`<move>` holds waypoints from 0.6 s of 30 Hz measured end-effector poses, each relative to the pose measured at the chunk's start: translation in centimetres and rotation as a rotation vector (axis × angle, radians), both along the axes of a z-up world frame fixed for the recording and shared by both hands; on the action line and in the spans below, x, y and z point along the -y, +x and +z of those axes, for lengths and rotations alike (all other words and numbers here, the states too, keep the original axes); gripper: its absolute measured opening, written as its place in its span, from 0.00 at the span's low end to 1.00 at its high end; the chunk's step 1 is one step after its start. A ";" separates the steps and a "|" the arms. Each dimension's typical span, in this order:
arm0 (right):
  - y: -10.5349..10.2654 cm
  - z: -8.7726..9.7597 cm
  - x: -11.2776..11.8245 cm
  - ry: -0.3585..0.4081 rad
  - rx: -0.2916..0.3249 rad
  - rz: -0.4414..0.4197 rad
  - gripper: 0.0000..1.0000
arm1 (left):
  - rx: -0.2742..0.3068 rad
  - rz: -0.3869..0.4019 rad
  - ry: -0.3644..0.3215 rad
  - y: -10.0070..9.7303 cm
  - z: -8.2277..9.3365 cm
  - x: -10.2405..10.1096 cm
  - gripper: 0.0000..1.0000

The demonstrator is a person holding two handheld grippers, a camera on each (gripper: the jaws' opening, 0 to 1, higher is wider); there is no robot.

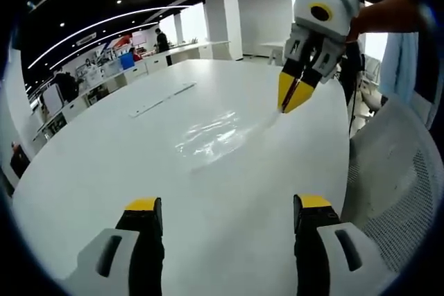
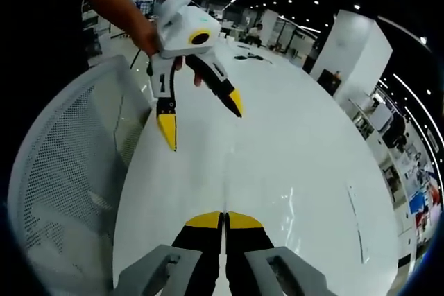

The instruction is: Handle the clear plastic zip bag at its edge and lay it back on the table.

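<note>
The clear plastic zip bag (image 1: 208, 138) lies crumpled and shiny on the white table (image 1: 104, 171), a little past the middle. My right gripper (image 1: 285, 107) comes down from the upper right, held by a hand, its yellow tips shut on the bag's right edge. My left gripper (image 1: 227, 203) stands open near the table's front edge, well short of the bag, with nothing between its jaws. In the right gripper view, my right gripper (image 2: 223, 220) is shut, and a thin line of bag (image 2: 225, 185) runs out from its tips. Beyond it the left gripper (image 2: 202, 117) hangs open over the table.
A white mesh chair (image 1: 402, 192) (image 2: 69, 171) stands against the table's edge beside both grippers. A long white strip (image 1: 163, 98) lies on the far side of the table. Counters, pillars and people stand at the back of the room.
</note>
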State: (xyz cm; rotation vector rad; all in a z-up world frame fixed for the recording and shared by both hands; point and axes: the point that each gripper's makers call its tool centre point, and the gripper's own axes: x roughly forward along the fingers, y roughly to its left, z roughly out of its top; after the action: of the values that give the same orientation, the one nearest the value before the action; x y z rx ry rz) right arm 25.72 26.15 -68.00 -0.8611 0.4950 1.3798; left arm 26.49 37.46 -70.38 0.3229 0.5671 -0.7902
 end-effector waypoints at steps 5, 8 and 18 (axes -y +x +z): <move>-0.4 0.2 -0.2 0.002 -0.004 0.019 0.00 | 0.005 -0.008 0.000 0.2 -0.1 0.0 0.74; -0.7 0.2 -0.2 0.001 -0.005 0.035 0.00 | 0.011 -0.020 0.003 0.3 -0.1 0.1 0.72; -1.8 0.2 -0.4 -0.002 -0.003 0.093 0.00 | 0.062 -0.094 0.025 0.0 0.5 0.8 0.55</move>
State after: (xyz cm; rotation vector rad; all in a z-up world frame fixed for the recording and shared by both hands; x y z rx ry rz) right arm 23.92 26.54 -67.79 -0.8934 0.4637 1.4658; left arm 26.50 36.63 -69.92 0.3979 0.5069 -0.8610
